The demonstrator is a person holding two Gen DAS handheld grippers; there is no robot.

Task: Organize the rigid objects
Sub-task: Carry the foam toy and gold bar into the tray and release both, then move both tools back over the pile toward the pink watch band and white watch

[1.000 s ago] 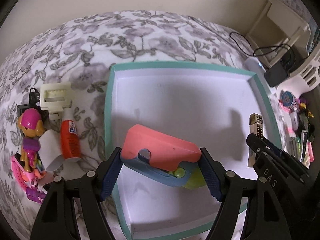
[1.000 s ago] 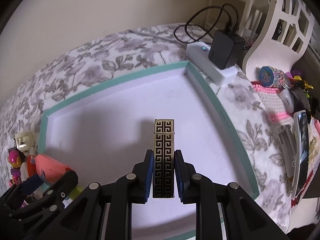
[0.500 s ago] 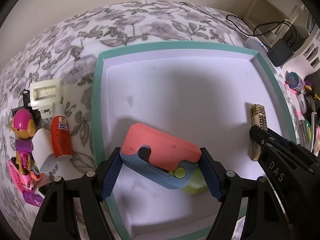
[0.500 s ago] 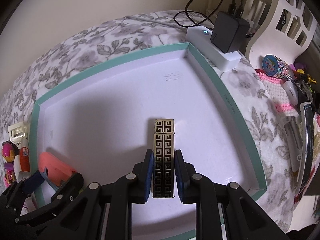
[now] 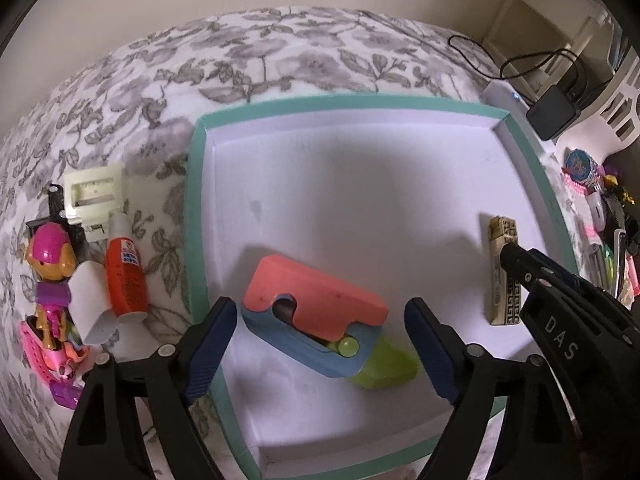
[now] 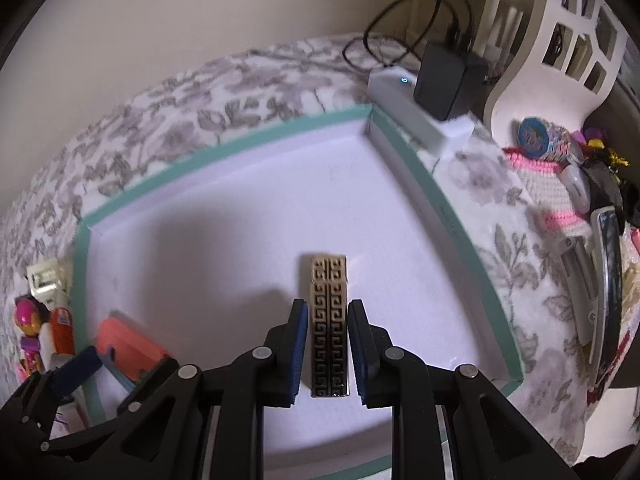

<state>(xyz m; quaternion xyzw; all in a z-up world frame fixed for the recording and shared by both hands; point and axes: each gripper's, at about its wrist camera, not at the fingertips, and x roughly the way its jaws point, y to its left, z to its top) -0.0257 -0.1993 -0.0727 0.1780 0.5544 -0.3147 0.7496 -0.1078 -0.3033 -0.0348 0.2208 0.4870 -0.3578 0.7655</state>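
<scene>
A teal-rimmed white box lid (image 5: 192,184) lies on the floral bedspread. A pink, blue and green toy (image 5: 320,320) rests on its floor in the left wrist view. My left gripper (image 5: 320,340) is open around it, fingers clear of its sides. A gold and black patterned lighter (image 6: 329,320) lies on the lid floor; it also shows in the left wrist view (image 5: 502,268). My right gripper (image 6: 328,344) is open, with small gaps beside the lighter. The toy also shows in the right wrist view (image 6: 128,352).
Left of the lid lie a cream clip (image 5: 94,192), an orange glue tube (image 5: 124,276) and a pink toy figure (image 5: 50,280). A white power strip with a black charger (image 6: 440,80) sits at the lid's far right corner. Hair clips and trinkets (image 6: 580,240) lie to the right.
Both grippers lowered their objects onto the lid floor and opened. The toy and the lighter now lie released between the fingers.
</scene>
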